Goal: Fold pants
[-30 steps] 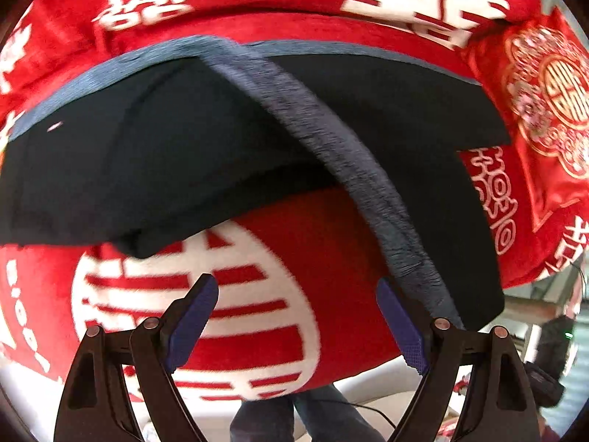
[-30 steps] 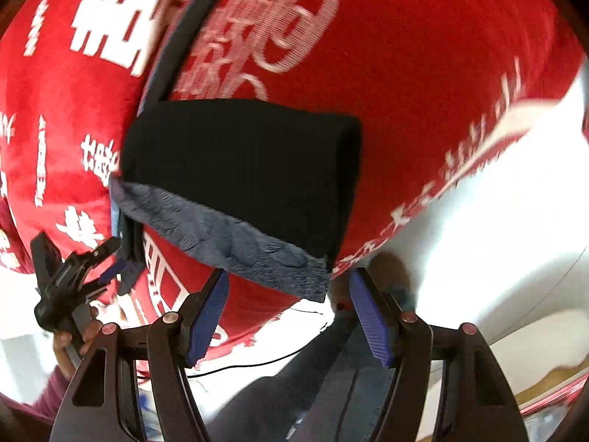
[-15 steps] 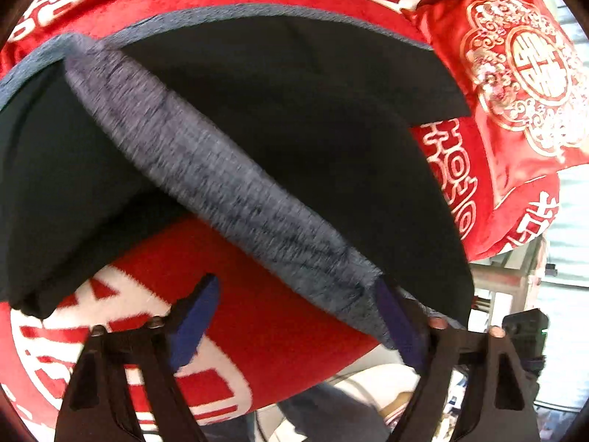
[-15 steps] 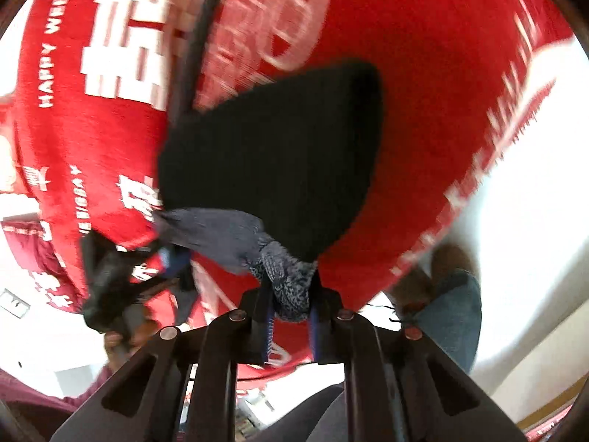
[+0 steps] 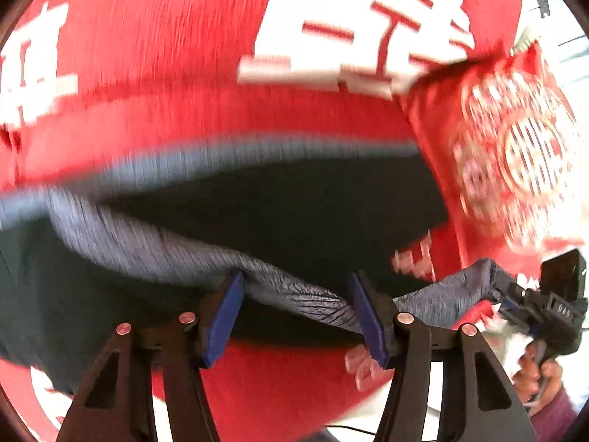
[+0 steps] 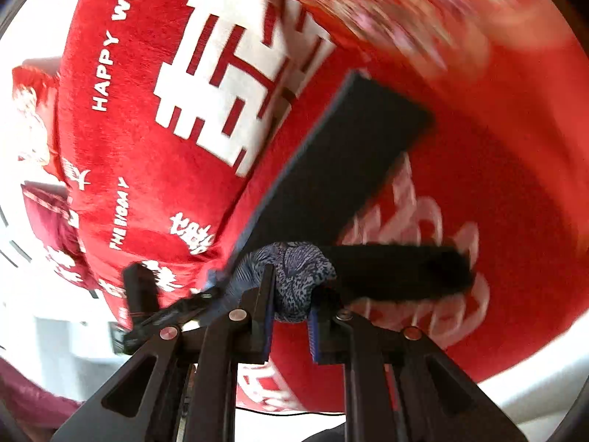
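Note:
Black pants (image 5: 279, 217) with a grey waistband (image 5: 154, 250) lie on a red blanket with white characters (image 5: 154, 55). In the left wrist view my left gripper (image 5: 294, 316) stands partly open, the grey band (image 5: 313, 302) running between its blue pads (image 5: 224, 313). My right gripper (image 6: 291, 313) is shut on a bunch of grey waistband (image 6: 294, 280), lifted off the blanket; the black cloth (image 6: 342, 173) stretches away from it. The right gripper also shows in the left wrist view (image 5: 511, 287), holding the band's end.
A red embroidered cushion (image 5: 515, 147) lies at the right of the blanket. The blanket's front edge drops to a white floor (image 6: 533, 397). The left gripper's body shows in the right wrist view (image 6: 147, 305).
The right gripper has lifted the clamped waistband and swung it over. The left gripper has narrowed around the band and moved in; both views are blurred by motion.

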Tool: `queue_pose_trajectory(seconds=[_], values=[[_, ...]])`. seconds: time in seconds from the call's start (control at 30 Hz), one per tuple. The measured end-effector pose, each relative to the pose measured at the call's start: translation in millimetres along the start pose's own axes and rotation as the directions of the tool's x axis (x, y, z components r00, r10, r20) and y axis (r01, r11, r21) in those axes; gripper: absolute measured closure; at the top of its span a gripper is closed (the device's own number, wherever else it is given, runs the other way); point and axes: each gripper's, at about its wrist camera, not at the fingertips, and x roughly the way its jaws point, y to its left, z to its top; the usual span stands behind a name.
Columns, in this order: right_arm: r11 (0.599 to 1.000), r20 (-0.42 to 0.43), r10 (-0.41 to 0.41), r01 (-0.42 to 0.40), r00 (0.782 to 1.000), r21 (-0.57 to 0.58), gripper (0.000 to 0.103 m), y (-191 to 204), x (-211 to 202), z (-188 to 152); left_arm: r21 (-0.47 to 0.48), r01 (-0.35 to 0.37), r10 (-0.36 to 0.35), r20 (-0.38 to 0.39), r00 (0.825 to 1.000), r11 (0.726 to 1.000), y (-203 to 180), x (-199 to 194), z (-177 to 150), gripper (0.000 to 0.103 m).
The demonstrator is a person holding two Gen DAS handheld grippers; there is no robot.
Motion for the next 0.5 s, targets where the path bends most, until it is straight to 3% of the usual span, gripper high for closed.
queue_pose_trajectory(seconds=[0.07,0.1,0.13,0.17,0.2,0.23,0.3,0.33,0.43,0.5], values=[[0.994,-0.027,-0.086,0.084,0.996,-0.074,0.083,7.9,19.6,40.1,0.001,-0.047,0.047,0.038,0.998,0.999,0.5,-0.6,28.3,0.031],[0.985,-0.029,-0.137,0.134,0.99,-0.107,0.081,9.4,28.3,53.7,0.001,-0.064,0.064,0.066,0.996,0.998,0.8,-2.1,40.6,0.031],[0.971,-0.032,-0.192,0.186,0.981,-0.147,0.068,10.8,38.4,66.3,0.004,-0.083,0.083,0.082,0.993,0.997,0.7,-3.2,47.9,0.031],[0.944,-0.015,-0.273,0.264,0.962,-0.196,0.04,14.9,47.8,77.8,0.008,-0.11,0.109,0.096,0.989,0.994,0.9,-6.3,55.0,0.031],[0.903,0.012,-0.364,0.356,0.931,-0.24,0.03,21.9,55.7,87.4,0.011,-0.13,0.127,0.113,0.985,0.992,1.0,-10.2,58.9,0.031],[0.887,0.029,-0.385,0.379,0.922,-0.264,0.029,28.0,58.0,91.5,0.013,-0.146,0.143,0.13,0.981,0.989,2.1,-14.3,59.3,0.031],[0.905,0.066,-0.31,0.316,0.948,-0.284,0.029,38.8,50.9,89.4,0.008,-0.199,0.196,0.134,0.971,0.98,7.3,-16.9,53.7,0.03],[0.909,0.073,-0.301,0.309,0.951,-0.281,0.029,40.2,47.6,85.5,-0.002,-0.227,0.226,0.118,0.967,0.974,12.8,-14.3,47.7,0.03],[0.903,0.075,-0.347,0.355,0.935,-0.24,0.029,28.1,40.7,61.8,-0.03,-0.314,0.316,0.05,0.948,0.949,34.8,-1.8,23.9,0.03],[0.907,0.058,-0.389,0.393,0.92,-0.152,0.029,2.9,35.3,41.2,-0.073,-0.331,0.332,0.0,0.943,0.941,45.9,8.2,10.8,0.03]])
